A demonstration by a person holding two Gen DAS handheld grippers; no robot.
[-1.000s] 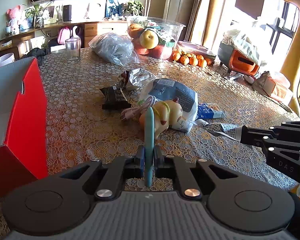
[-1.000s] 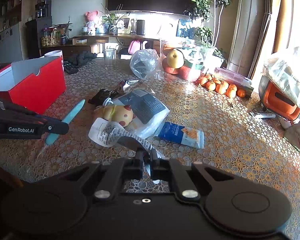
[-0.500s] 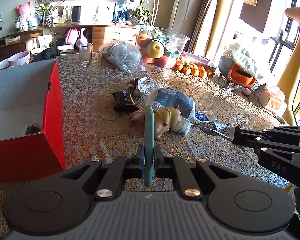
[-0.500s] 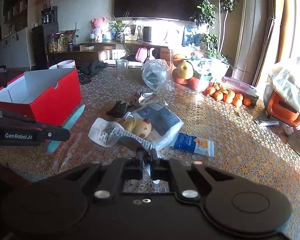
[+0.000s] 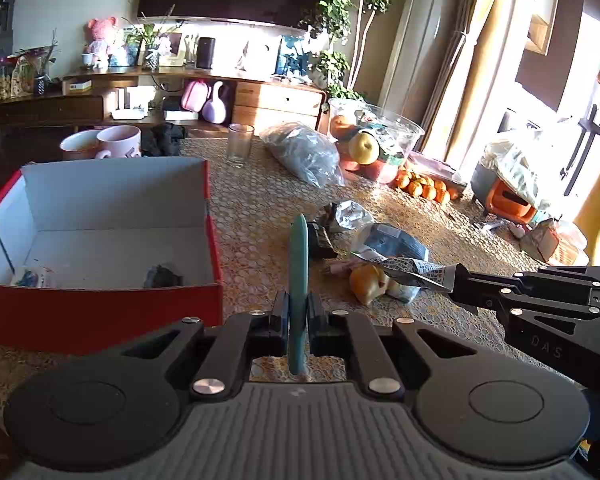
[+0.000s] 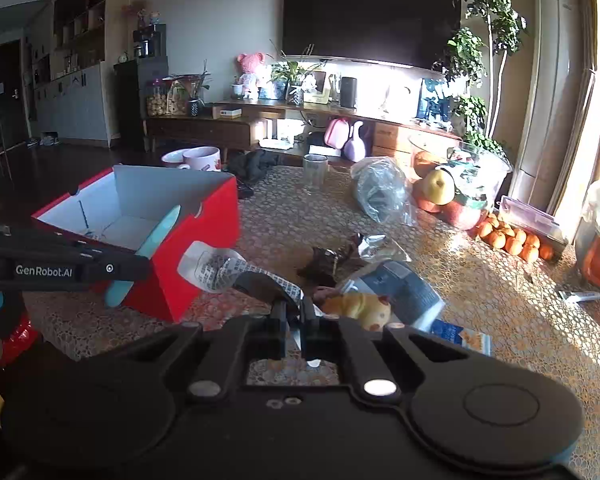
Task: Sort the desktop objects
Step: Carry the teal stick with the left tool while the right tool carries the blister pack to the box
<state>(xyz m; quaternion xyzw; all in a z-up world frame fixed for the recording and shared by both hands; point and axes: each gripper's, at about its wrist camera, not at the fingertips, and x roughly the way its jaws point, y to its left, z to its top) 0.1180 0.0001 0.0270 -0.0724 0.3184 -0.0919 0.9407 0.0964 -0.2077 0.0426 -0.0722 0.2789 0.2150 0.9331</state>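
Note:
My left gripper is shut on a teal pen, held upright above the table right of the red box. The pen and left gripper also show in the right wrist view, in front of the box. My right gripper is shut on a white printed wrapper, lifted off the table; the wrapper and right gripper show in the left wrist view. A yellow toy, a grey-blue pouch and dark wrappers lie on the table.
The box holds a few small items. A glass, a grey plastic bag, a fruit bowl, tangerines and a blue snack packet are on the lace tablecloth. Mugs stand behind the box.
Both grippers rose and swung left toward the red box, carrying the pen and the wrapper. The box's inside has come into view.

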